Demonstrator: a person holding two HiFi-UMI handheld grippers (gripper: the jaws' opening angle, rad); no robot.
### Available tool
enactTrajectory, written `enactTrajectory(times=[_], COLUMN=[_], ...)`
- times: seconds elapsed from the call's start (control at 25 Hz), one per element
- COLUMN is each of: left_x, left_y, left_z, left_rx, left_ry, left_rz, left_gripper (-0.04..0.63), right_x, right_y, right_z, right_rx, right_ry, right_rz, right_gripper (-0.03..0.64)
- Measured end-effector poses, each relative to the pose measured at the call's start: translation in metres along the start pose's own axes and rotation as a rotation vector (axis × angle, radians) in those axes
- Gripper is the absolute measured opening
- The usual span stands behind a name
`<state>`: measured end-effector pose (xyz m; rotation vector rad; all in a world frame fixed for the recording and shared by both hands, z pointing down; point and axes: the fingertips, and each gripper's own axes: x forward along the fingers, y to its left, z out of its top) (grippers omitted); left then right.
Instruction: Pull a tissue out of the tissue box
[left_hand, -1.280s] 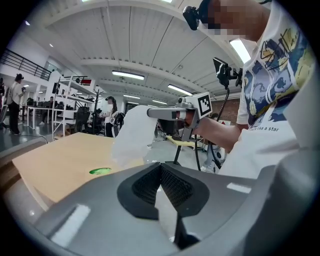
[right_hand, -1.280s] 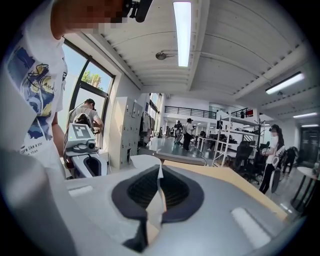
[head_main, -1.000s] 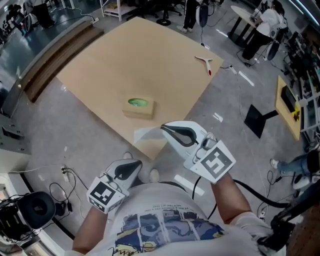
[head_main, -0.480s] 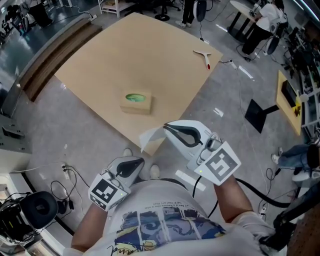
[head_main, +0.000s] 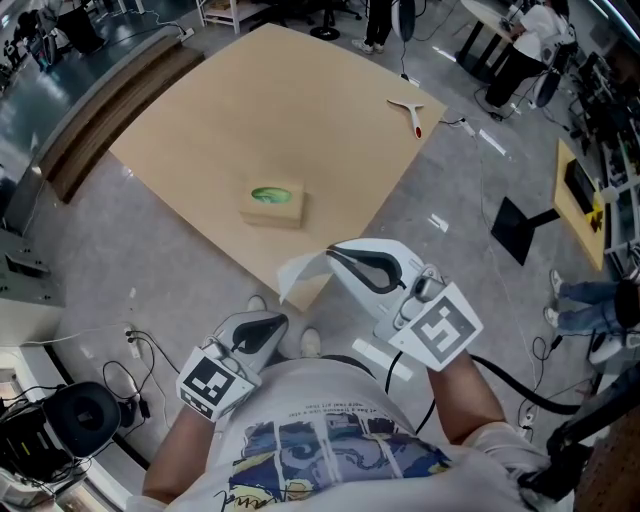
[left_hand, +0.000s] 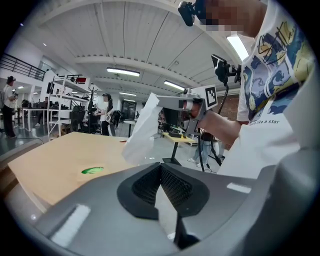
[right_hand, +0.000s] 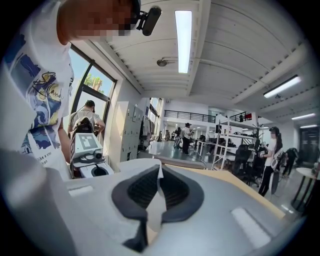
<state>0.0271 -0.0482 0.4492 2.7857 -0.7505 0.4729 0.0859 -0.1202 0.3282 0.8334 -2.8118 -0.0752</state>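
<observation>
Head view: tissue extracted, task judged essentially complete.
Right gripper (head_main: 333, 254) is clamped on the tissue (head_main: 299, 276), held off the table's (head_main: 300, 100) near corner, well apart from the tissue box (head_main: 274, 205); left gripper (head_main: 279, 321) closed, empty.

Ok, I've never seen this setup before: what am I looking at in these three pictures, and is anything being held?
There is no robot here: a person holds a claw tool in each hand. One picture comes from a camera on their head, looking down. The other two come from cameras riding on each claw, looking along its jaws. On the tan table lie a tissue box with a green oval on top and, near the far edge, a small white tool with a red tip. The right claw is shut on a white tissue, which hangs clear of the box. The left claw is shut with nothing in it, low by the person's body.
</observation>
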Motion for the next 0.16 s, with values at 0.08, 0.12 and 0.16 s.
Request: enactTrajectory(times=[0.08,0.12,0.16], left_x=[-0.0015,-0.0024,-0.0033], left_y=[0.0043,0.0064,0.0085], left_z=[0.0011,0.0013,0.0015], left_rx=[0.001,0.002,0.002], left_ry=[0.006,0.010,0.015], left_rz=[0.007,0.010,0.014], left_gripper=[0.005,0.005,0.005], right_x=[0.0026,0.0038,0.0049], right_y=[-0.0017,-0.0026,-0.0034], right_z=[0.0029,0.0045,0.0061], right_rx=[-0.002,-0.003,-0.004], right_ry=[-0.002,-0.003,-0.004], right_rz=[0.002,0.003,0.004], right_gripper=[0.003,0.003,0.003])
